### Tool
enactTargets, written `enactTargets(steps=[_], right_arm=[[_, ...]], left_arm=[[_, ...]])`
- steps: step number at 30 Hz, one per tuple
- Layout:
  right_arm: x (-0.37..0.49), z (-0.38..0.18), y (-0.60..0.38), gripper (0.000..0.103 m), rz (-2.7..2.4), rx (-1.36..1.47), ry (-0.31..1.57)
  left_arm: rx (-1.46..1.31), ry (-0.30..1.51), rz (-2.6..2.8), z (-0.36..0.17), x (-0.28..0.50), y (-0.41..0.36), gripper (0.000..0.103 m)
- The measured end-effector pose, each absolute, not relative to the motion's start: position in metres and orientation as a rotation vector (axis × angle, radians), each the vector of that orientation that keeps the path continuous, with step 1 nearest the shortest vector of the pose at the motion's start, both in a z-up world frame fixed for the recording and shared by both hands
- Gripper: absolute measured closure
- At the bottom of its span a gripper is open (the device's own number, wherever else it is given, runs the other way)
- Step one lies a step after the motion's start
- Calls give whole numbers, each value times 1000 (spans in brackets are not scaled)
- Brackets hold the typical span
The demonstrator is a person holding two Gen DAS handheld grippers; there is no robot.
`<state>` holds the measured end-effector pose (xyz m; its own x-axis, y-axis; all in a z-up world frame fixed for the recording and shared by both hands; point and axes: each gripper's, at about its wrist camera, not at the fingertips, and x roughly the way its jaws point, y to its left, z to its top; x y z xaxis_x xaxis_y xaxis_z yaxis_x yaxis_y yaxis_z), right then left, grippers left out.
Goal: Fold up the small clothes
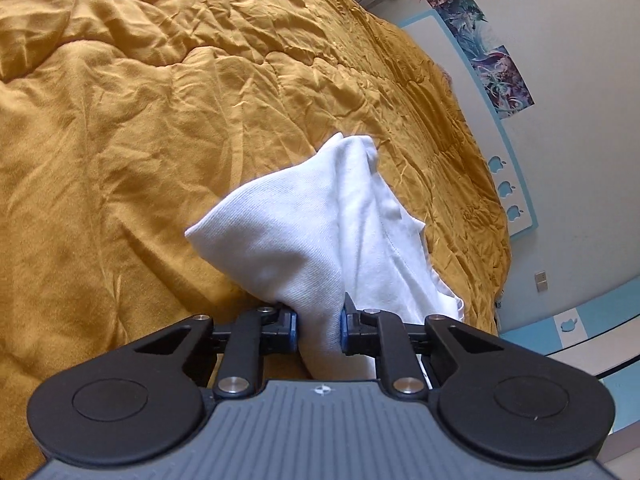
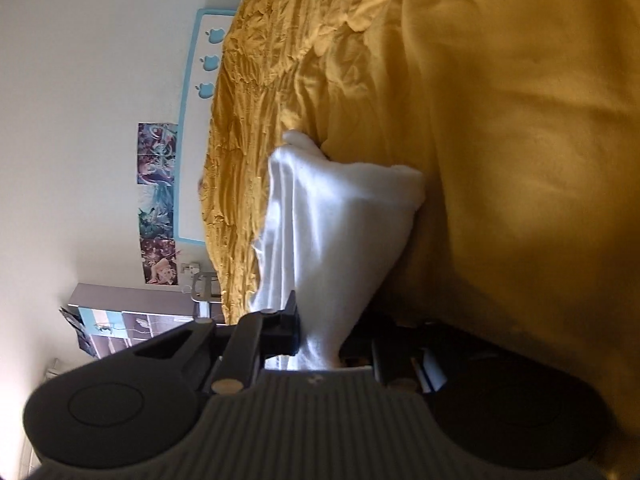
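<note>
White garment (image 1: 320, 220) is bunched between our two grippers, held above the mustard bedspread (image 1: 140, 120). In the left wrist view it fans out from the fingers toward the far side, one folded corner sticking out left, a seamed edge trailing right. Left gripper (image 1: 319, 330): jaws clamped on a gathered neck of the cloth, blue pads pressed against it on both sides. Right gripper (image 2: 320, 336): jaws closed on the same garment (image 2: 332, 232), fabric pinched against the left finger; right finger is in shadow and hard to make out. We can't tell whether the garment's far end touches the bedspread (image 2: 500, 140). Far off: wall with posters (image 1: 488, 44) and a blue-framed panel (image 2: 192, 120) with apple cutouts.
</note>
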<state>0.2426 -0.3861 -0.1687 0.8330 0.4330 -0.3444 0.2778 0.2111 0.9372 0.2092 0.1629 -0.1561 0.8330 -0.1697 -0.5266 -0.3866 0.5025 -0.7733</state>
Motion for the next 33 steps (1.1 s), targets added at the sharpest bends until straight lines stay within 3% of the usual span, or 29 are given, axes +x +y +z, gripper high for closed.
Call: enactTargets(steps=[9,17,25,33], right_arm=[[198,-114,-389,94,251,1353,543],[106,-92,-402,94,272,1286,583],[42,-85,-402,94,234,1191,669],[21,-111,-407,93,127,1168,796]], left_arm=[[-819,533,33,-76,158,150,84],[-710,575,-28,-44,83,137,84],[-729,651,20,-61,42,139,84],[-973,736,56,-108,32,170,84]])
